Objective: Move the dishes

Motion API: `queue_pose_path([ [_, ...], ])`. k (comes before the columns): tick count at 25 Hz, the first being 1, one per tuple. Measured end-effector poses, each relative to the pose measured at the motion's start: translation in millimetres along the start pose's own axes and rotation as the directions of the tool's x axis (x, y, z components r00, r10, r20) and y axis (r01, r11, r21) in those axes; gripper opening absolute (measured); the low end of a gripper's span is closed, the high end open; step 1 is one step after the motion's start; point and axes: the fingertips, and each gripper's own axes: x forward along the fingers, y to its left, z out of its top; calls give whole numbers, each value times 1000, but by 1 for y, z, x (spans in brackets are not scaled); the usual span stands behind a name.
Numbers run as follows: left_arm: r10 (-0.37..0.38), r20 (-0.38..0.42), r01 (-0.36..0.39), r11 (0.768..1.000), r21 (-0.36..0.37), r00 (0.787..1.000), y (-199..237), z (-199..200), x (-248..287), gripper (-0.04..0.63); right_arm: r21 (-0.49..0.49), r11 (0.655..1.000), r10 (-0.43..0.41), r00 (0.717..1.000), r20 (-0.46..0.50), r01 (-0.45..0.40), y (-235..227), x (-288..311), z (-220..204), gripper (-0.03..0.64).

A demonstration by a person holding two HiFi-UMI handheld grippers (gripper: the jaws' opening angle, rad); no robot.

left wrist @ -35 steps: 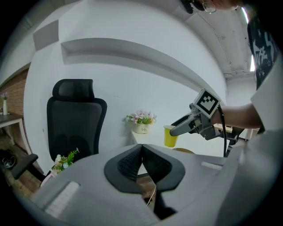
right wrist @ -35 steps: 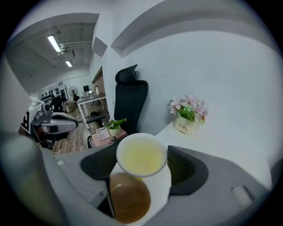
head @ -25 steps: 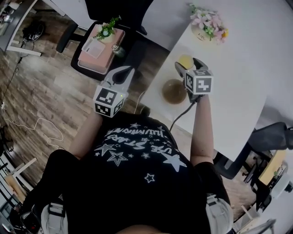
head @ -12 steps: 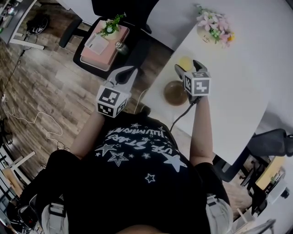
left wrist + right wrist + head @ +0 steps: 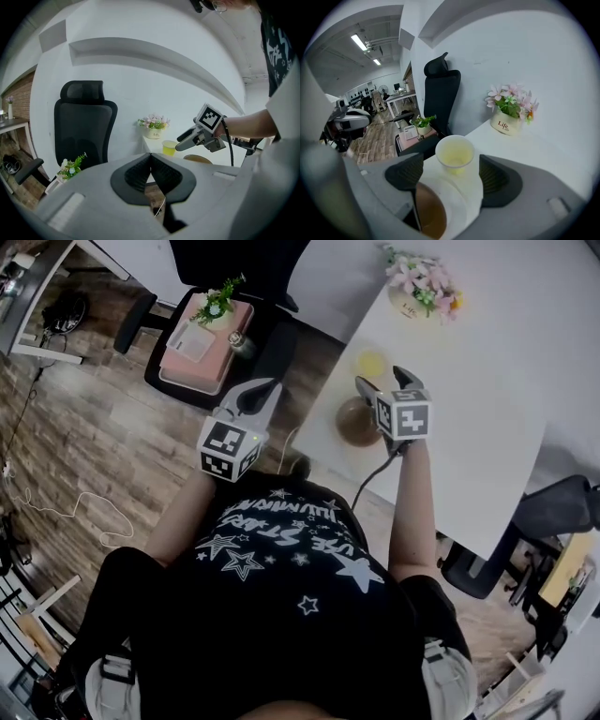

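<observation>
Cup (image 5: 454,153) before parted right gripper (image 5: 451,180); left gripper (image 5: 151,174) closed

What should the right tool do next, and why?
Probably ease the right tool forward and down until its open jaws flank the cup, then close. The cup stands just ahead of the jaws, untouched, and the bowl lies nearer, below them.

Left forearm (image 5: 184,514) and right forearm (image 5: 413,510) both reach forward from the torso, left gripper (image 5: 265,388) with jaws pressed together, right gripper (image 5: 382,381) further out with jaws spread wide, both marker cubes facing up.
</observation>
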Motion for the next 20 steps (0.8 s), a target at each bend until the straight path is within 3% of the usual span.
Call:
queue_pose_path([
  [7, -80, -10, 81, 996, 25, 997, -2, -4, -9, 11, 109, 990, -88, 996, -7, 88, 11, -33, -31, 371],
  [14, -151, -46, 153, 987, 46, 987, -9, -18, -22, 11, 271, 953, -117, 990, -78, 134, 26, -48, -84, 364],
  [20, -183, -56, 186, 981, 59, 982, -19, -22, -29, 11, 305, 935, -153, 982, -108, 179, 29, -48, -104, 330],
])
